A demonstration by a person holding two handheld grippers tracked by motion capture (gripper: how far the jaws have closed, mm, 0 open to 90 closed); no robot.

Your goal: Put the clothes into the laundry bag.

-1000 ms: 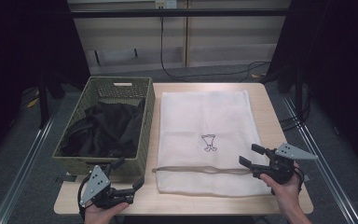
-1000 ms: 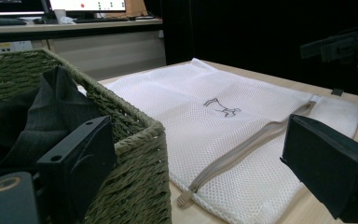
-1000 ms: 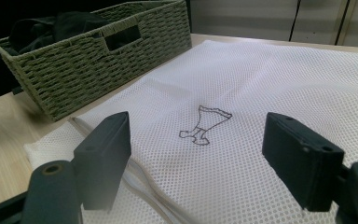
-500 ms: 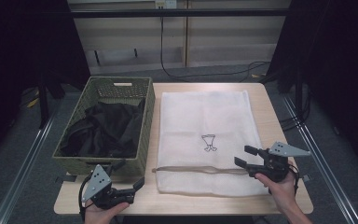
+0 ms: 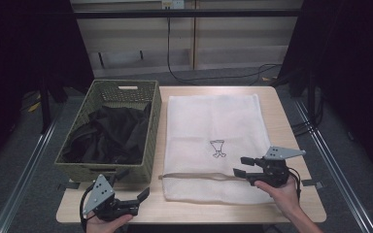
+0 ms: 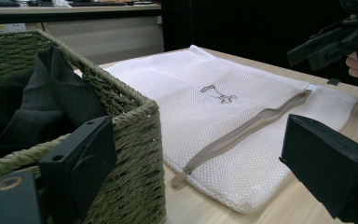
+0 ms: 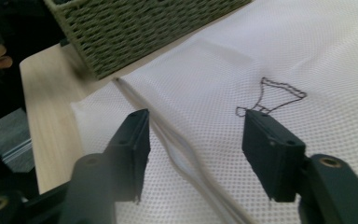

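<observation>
A white mesh laundry bag point(image 5: 213, 126) lies flat on the wooden table, with its beige zipper point(image 5: 199, 176) running along the near edge. My right gripper point(image 5: 239, 166) hovers over the zipper's right end. Its jaws have just been closing but still stand apart, and the pads press on nothing. In the right gripper view the zipper point(image 7: 168, 144) passes beneath the right gripper point(image 7: 200, 154). My left gripper point(image 5: 142, 200) rests open at the table's front left, holding nothing. In the left gripper view its jaws frame the zipper's pull end point(image 6: 182, 175).
A green wicker basket point(image 5: 108, 92) holding dark clothing point(image 5: 109, 133) stands left of the bag, right beside my left gripper point(image 6: 200, 177). The basket's corner point(image 6: 130, 116) is close to the left jaw. Bare table point(image 5: 291, 121) shows right of the bag.
My right gripper has slid left over the bag's near edge, and its jaws have narrowed. The left gripper, the bag and the basket have stayed put.
</observation>
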